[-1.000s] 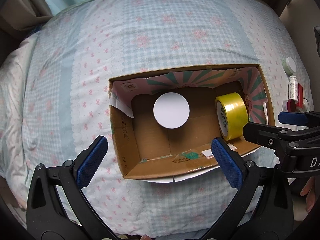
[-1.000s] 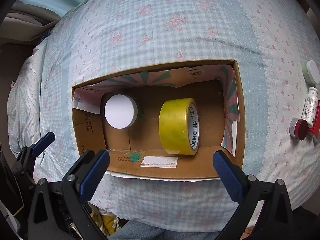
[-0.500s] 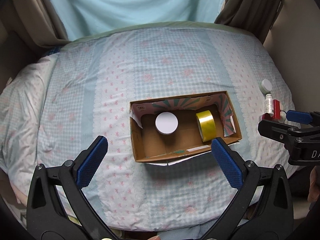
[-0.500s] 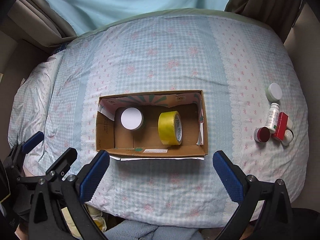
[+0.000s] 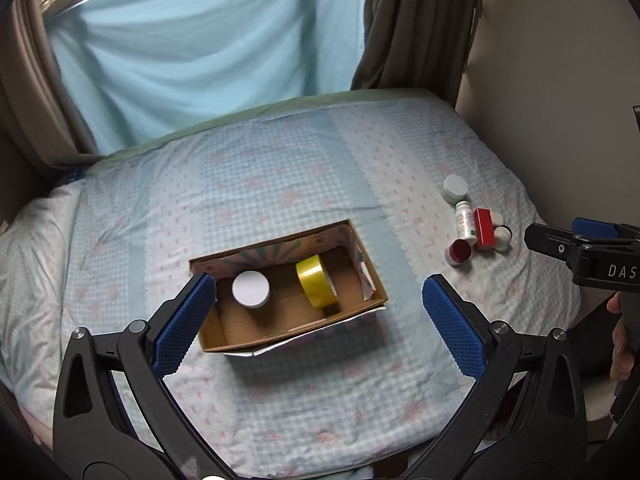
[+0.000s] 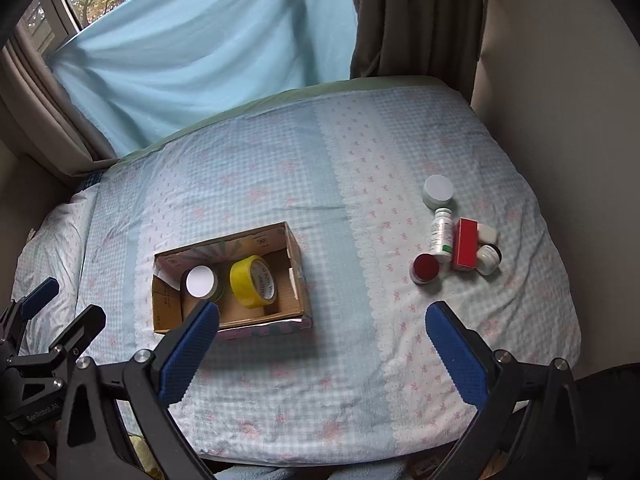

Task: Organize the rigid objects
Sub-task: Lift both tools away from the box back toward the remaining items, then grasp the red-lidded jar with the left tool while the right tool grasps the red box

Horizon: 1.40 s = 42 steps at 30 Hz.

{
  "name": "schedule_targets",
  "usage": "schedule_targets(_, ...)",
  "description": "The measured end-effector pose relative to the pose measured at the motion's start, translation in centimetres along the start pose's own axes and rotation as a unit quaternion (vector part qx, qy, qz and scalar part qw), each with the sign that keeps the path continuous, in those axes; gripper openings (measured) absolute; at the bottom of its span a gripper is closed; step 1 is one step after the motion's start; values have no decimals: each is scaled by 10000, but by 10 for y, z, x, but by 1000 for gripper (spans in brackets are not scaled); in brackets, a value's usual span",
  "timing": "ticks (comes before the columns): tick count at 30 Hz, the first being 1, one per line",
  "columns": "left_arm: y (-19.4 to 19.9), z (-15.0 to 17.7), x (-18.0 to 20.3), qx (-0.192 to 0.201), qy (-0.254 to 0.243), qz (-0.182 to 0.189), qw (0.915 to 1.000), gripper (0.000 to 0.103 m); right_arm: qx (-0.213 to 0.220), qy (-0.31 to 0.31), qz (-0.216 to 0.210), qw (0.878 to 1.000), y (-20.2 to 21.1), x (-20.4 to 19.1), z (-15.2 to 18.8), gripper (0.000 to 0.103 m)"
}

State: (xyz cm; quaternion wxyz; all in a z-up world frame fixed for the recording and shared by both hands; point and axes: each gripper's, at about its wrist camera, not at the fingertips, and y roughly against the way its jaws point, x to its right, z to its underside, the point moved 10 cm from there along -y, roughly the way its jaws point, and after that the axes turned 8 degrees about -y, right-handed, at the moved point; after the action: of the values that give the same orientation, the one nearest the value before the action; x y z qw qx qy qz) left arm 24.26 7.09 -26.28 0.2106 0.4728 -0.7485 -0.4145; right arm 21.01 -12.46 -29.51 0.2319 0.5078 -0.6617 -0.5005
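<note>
An open cardboard box [image 5: 370,276] [image 6: 298,264] lies on the bed. Inside stand a white-lidded jar [image 5: 251,289] [image 6: 200,281] and a yellow tape roll [image 5: 316,286] [image 6: 254,282]. At the bed's right lie a white-lidded jar [image 6: 438,191], a white bottle [image 6: 441,234], a red box [image 6: 465,244], a red-lidded jar [image 6: 426,268] and two small white containers [image 6: 489,258]; they also show in the left wrist view [image 5: 482,229]. My left gripper [image 5: 318,326] is open and empty, high above the box. My right gripper [image 6: 322,344] is open and empty, high above the bed.
The bed [image 6: 260,168] has a checked blue sheet with pink flowers. A light blue curtain [image 6: 200,52] and a dark drape [image 6: 412,16] hang behind it. A wall [image 6: 560,100] runs along the right side.
Both grippers have pulled far up and back from the box, still open. The whole bed and the pile at its right have come into view.
</note>
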Motion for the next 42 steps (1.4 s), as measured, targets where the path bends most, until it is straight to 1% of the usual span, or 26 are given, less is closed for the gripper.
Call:
schedule_targets(3, -7, -11, 41, 64, 37, 92, 9999, 103, 80, -125, -22, 9999, 5, 45, -12, 103)
schedule_targets(6, -20, -20, 81, 27, 173, 193, 9997, 103, 39, -210, -25, 9998, 3, 91, -24, 103)
schedule_targets(9, -37, -29, 125, -13, 95, 203, 9997, 103, 11, -253, -53, 9997, -3, 131, -35, 103)
schedule_targets(14, -79, -40, 186, -154, 110, 313, 9993, 103, -183, -302, -76, 9993, -31, 187, -53, 102)
schedule_targets(18, -117, -39, 216, -471, 114, 331, 9983, 103, -491, -324, -85, 9982, -66, 217, -63, 101)
schedule_targets(21, -146, -35, 228, -696, 73, 348, 9969, 103, -757, -371, -107, 9964, -97, 232, -68, 98)
schedule_targets(25, -189, -35, 241, -963, -57, 370, 9947, 103, -1025, -460, -108, 9936, -139, 243, -71, 98)
schedule_targets(29, -235, -37, 253, -1113, -317, 476, 9921, 103, -1228, -630, -103, 9904, -180, 251, -75, 91)
schedule_targets(32, -272, -31, 265, -1234, -533, 578, 9892, 103, -1358, -739, -34, 9880, -210, 255, -79, 85)
schedule_targets(37, -328, -15, 283, -1447, -810, 758, 9832, 103, -1583, -801, 147, 9840, -261, 260, -85, 84)
schedule_targets(39, -348, -8, 288, -1526, -866, 824, 9810, 103, -1737, -815, 201, 9812, -281, 262, -84, 75)
schedule_targets(42, -374, 1, 296, -1659, -904, 889, 9780, 102, -1949, -856, 262, 9767, -306, 262, -80, 72)
